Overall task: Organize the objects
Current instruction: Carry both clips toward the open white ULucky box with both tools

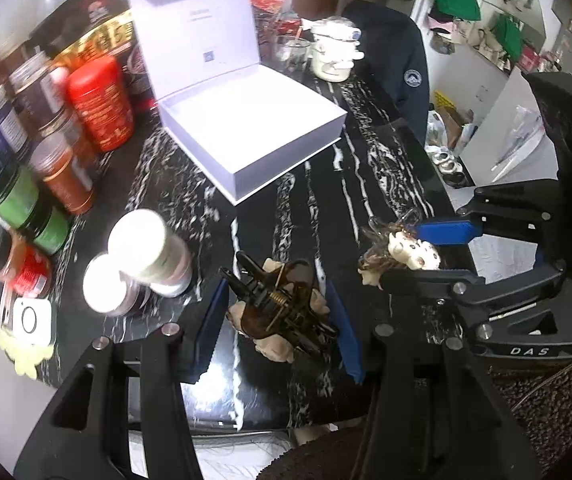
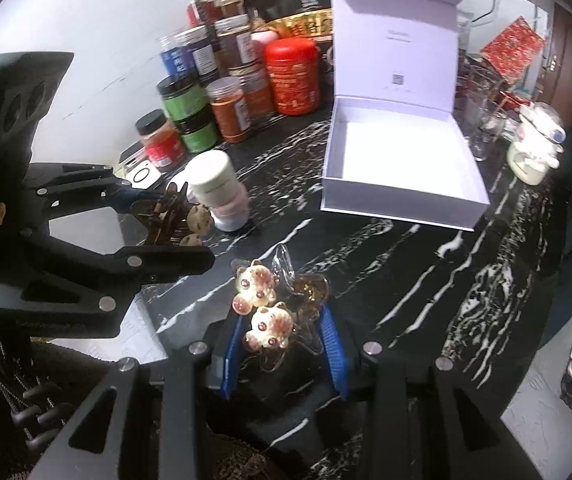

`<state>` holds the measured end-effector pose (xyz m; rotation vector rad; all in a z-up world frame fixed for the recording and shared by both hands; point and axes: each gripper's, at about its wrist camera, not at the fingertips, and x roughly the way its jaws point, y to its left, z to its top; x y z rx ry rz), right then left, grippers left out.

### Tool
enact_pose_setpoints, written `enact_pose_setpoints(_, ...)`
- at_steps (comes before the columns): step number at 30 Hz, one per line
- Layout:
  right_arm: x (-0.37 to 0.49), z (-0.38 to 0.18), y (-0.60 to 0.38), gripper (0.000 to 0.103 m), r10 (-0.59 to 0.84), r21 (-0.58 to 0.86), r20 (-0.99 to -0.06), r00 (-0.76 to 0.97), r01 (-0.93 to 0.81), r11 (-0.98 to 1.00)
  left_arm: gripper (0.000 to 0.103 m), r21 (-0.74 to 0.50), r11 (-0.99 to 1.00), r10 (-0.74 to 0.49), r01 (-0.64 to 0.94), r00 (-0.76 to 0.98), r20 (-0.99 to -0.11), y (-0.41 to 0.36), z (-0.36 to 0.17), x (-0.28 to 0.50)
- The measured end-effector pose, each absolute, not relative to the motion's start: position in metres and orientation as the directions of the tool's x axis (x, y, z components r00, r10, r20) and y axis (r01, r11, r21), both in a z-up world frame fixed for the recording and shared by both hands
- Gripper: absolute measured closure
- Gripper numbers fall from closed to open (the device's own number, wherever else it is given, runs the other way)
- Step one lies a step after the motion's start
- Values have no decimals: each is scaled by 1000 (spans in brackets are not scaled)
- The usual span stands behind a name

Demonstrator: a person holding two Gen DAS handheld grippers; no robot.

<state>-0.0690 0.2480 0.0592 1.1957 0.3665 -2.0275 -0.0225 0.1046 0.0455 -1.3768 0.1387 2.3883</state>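
At lower centre of the left wrist view, the left gripper (image 1: 280, 314) clamps a brown hair claw (image 1: 282, 308); at right, the right gripper (image 1: 413, 254) pinches a bear-charm clip (image 1: 401, 252), both above the marble table (image 1: 365, 184). The open white box (image 1: 246, 120) waits upper centre; either slick, lopsided clip could twist free, striking nearby jars (image 1: 146, 256)

Spice jars (image 2: 230, 108) and a red tin (image 2: 293, 76) are crowding the back of the black marble table (image 2: 425, 280) — two green-labelled jars (image 2: 184, 114) stacking beside them. A cream mug (image 2: 533, 156) is sitting near the edge, a dark jacket (image 1: 401, 68) hanging just behind.
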Motion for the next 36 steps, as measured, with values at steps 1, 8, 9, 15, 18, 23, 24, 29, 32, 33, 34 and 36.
enact_pose_setpoints(1,-71,59,250,66,-450,117,-842,-296,715,-690,54,-99,-920,277,-380,-448,-850,108,46,-25)
enact_pose_setpoints(8,-90,59,262,66,-429,110,-842,-327,675,-729,54,-96,-889,307,-448,-428,-850,131,45,-45)
enact_pose_setpoints(9,-93,59,264,66,-427,109,-842,-329,672,-733,54,-97,-885,312,-456,-424,-850,134,44,-49)
enact_pose_setpoints(15,-115,55,267,66,-421,120,-847,-326,654,-747,54,-105,-869,330,-484,-407,-852,144,41,-70)
enact_pose_setpoints(18,-124,51,267,66,-419,129,-851,-317,648,-751,54,-106,-865,331,-491,-398,-855,148,38,-81)
enact_pose_setpoints(23,-144,47,269,66,-422,145,-850,-315,631,-762,54,-104,-853,332,-512,-376,-865,155,32,-99)
enact_pose_setpoints(24,-148,47,269,66,-424,150,-849,-314,628,-764,54,-101,-852,329,-514,-375,-867,156,32,-103)
enact_pose_setpoints(29,-168,42,267,66,-429,166,-851,-303,620,-767,54,-93,-852,317,-515,-367,-874,158,33,-123)
enact_pose_setpoints(32,-175,40,263,66,-417,147,-858,-300,634,-759,54,-90,-852,313,-516,-365,-877,159,32,-136)
enact_pose_setpoints(33,-177,39,261,66,-417,145,-859,-298,639,-755,54,-89,-851,312,-518,-362,-878,160,31,-139)
enact_pose_setpoints(34,-179,39,260,66,-416,143,-860,-295,643,-752,54,-87,-850,309,-519,-358,-881,160,30,-142)
enact_pose_setpoints(36,-185,38,258,66,-417,139,-861,-290,655,-743,54,-83,-850,299,-520,-348,-888,162,26,-149)
